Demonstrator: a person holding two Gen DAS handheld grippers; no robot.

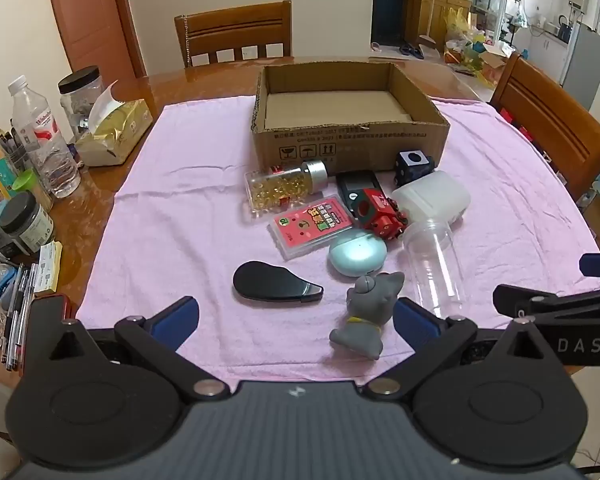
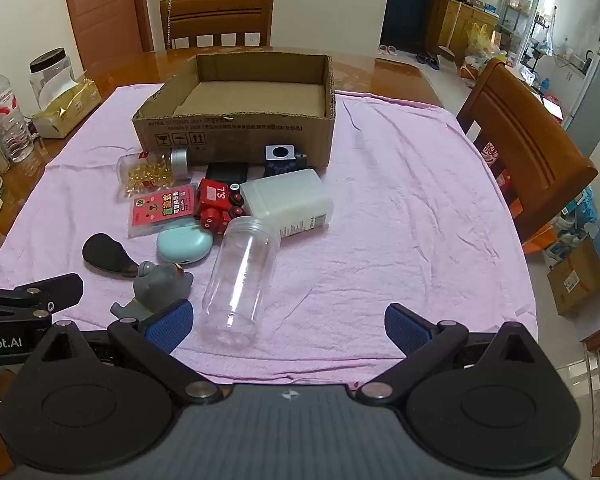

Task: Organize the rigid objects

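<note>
Pink cloth (image 1: 172, 216) is covering a glossy wooden table (image 1: 204, 80) in a dining room, with two wooden chairs standing at its far and right edges. I am holding my left claw (image 1: 296, 312) and my right claw (image 2: 288, 324) side by side, both tilting downward over the near edge, jaws spread wide and gripping nothing.

Nearest, one grey cat figurine (image 1: 364, 312) is lying on its side between my left fingers, untouched; one clear plastic jar (image 2: 242, 280) is lying just beside my right claw's left finger. Beyond them, one black teardrop-shaped case (image 1: 276, 286) and one pale blue oval case (image 1: 358, 254) are resting on the cloth. Further on, one pink card pack (image 1: 312, 226), one red toy block marked "7S" (image 2: 216, 204), one white plastic container (image 2: 288, 204), one capsule bottle (image 1: 284, 188), one flat black item and one dark blue cube (image 2: 280, 156) are crowding together. Farthest, one open cardboard box (image 1: 348, 136) is sitting empty, its printed lines too small to read.
</note>
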